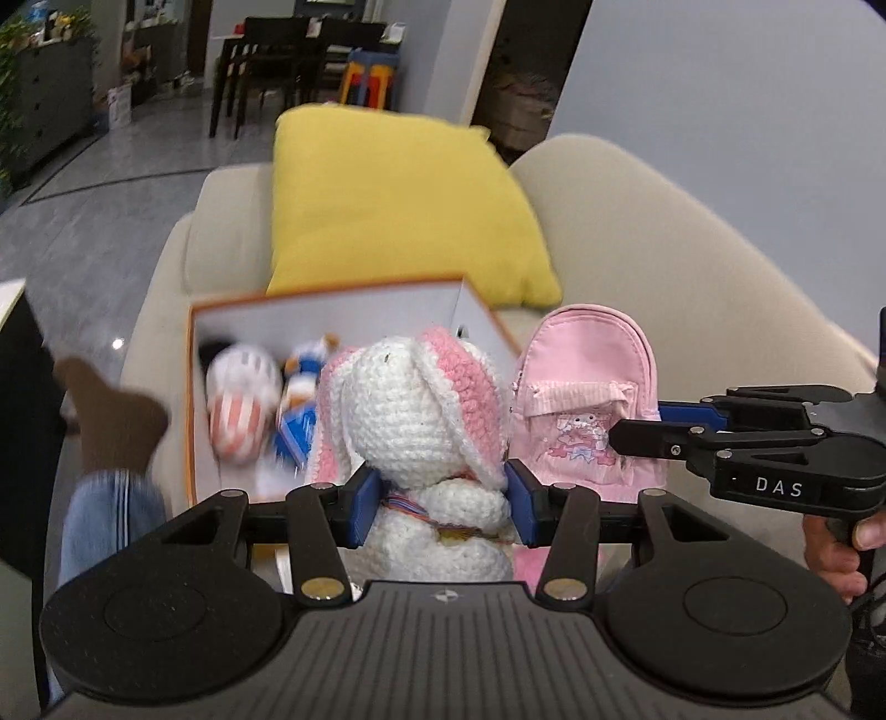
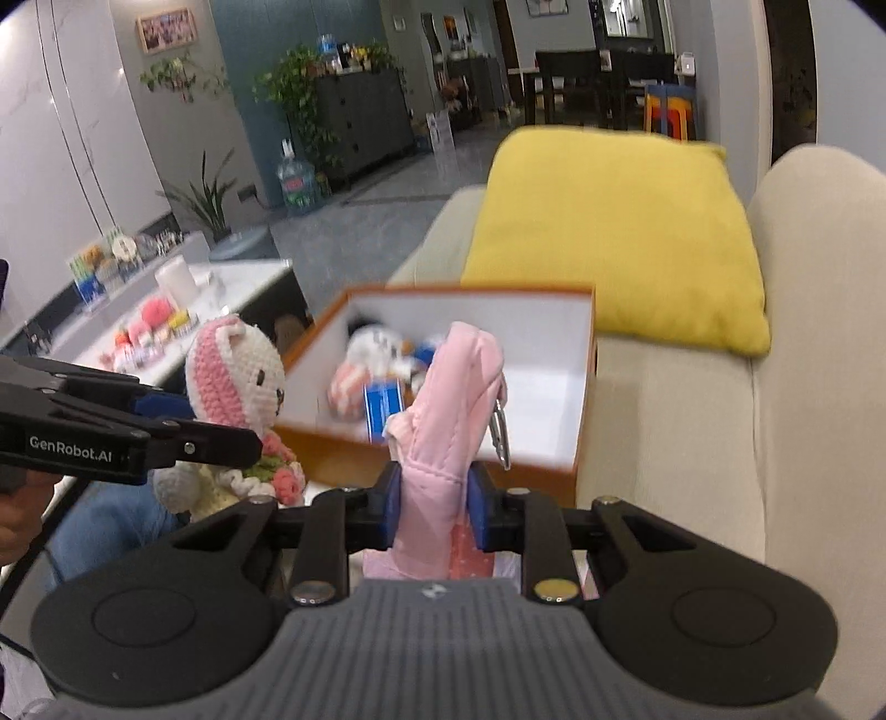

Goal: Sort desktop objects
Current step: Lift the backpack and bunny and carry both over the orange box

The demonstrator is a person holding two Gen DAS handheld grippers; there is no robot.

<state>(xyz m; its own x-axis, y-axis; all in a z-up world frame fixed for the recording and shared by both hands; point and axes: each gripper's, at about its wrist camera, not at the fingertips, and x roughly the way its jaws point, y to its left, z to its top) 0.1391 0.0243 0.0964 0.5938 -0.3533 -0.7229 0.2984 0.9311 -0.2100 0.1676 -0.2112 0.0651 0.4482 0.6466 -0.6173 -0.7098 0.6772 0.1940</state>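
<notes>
Two grips are set just short of the orange box (image 2: 581,443), my left gripper (image 1: 443,493) clamped on the crochet bunny (image 1: 421,410) and my right gripper (image 2: 434,498) pinching the pink mini backpack (image 2: 443,421), so I'd carry both clear over its near rim before releasing.

A home living room that opens onto a dining area. A cream sofa (image 2: 692,421) holds a yellow cushion (image 2: 614,232). Beyond it stand a dark dining table (image 1: 288,50) with chairs, a grey sideboard (image 2: 360,116), houseplants (image 2: 299,83), a water jug (image 2: 296,180) and framed pictures (image 2: 166,29) on the wall.
</notes>
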